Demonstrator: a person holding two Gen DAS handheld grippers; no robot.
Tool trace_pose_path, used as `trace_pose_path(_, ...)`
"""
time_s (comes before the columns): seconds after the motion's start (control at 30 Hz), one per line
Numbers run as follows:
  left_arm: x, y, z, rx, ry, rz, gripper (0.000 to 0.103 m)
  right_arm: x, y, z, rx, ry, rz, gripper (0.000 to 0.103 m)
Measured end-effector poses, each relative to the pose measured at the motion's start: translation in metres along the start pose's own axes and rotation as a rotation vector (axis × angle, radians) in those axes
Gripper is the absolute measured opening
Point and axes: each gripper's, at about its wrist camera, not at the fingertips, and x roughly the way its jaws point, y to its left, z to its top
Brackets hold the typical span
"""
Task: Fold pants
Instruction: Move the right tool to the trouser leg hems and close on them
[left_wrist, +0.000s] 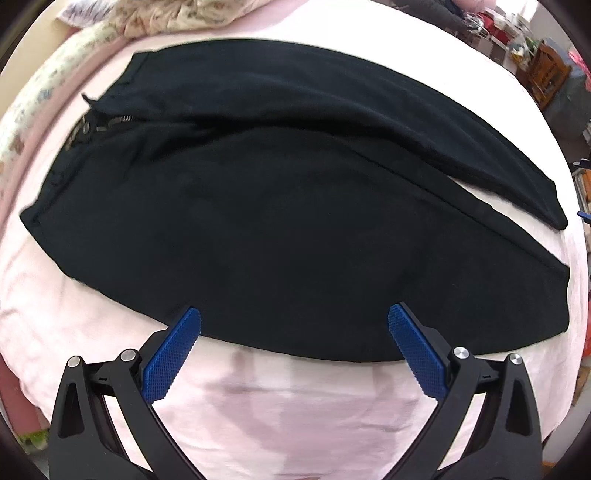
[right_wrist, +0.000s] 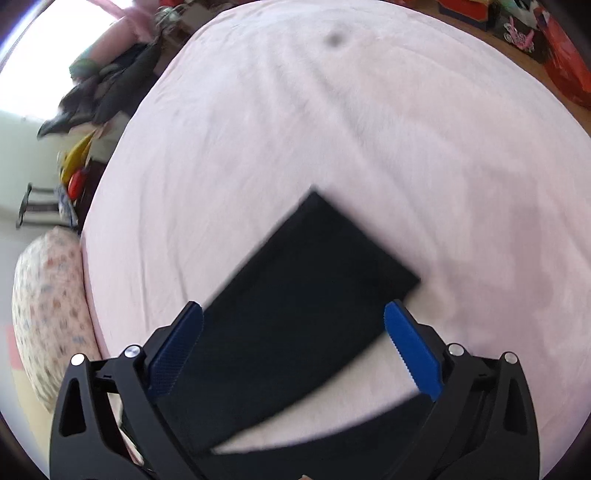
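While the black pants (left_wrist: 280, 206) lie spread flat across the middle of the pink bed (left_wrist: 258, 406), waistband toward the upper left and legs running right, both grippers hang over them with fingers released and empty. The left gripper (left_wrist: 293, 326) sits at the near edge, the right gripper (right_wrist: 293, 325) above a leg hem. To fold cleanly, I would pinch that near edge at both ends and carry it evenly over the far leg.

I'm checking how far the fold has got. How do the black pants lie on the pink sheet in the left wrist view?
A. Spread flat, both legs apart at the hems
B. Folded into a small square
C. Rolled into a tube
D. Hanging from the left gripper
A: the pants lie flat on the sheet, legs splitting toward the hems, and the left gripper is open, holding nothing.
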Motion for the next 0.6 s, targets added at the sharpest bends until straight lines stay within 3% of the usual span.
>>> trace_pose_path(0.1,0.015,0.000,-0.005,-0.023,0.094,-0.015,0.102,0.016,0.007,0.027,-0.012,-0.010,-0.022,0.098)
trace_pose_path(0.27,0.048,0.002,-0.022,-0.010,0.282,-0.006,0.102,0.065,0.028,0.048,-0.165,0.075,-0.146,0.076)
trace_pose_path(0.4,0.050,0.006,-0.031,-0.021,0.284,-0.042,0.102,0.089,0.032,0.057,-0.229,0.086,-0.220,0.071)
trace_pose_path(0.5,0.053,0.005,-0.031,0.000,0.291,-0.043,0.102,0.093,0.033,0.062,-0.228,0.051,-0.214,0.070)
trace_pose_path(0.6,0.057,0.005,-0.029,0.011,0.305,-0.040,0.102,0.106,0.033,0.061,-0.260,0.091,-0.217,0.070)
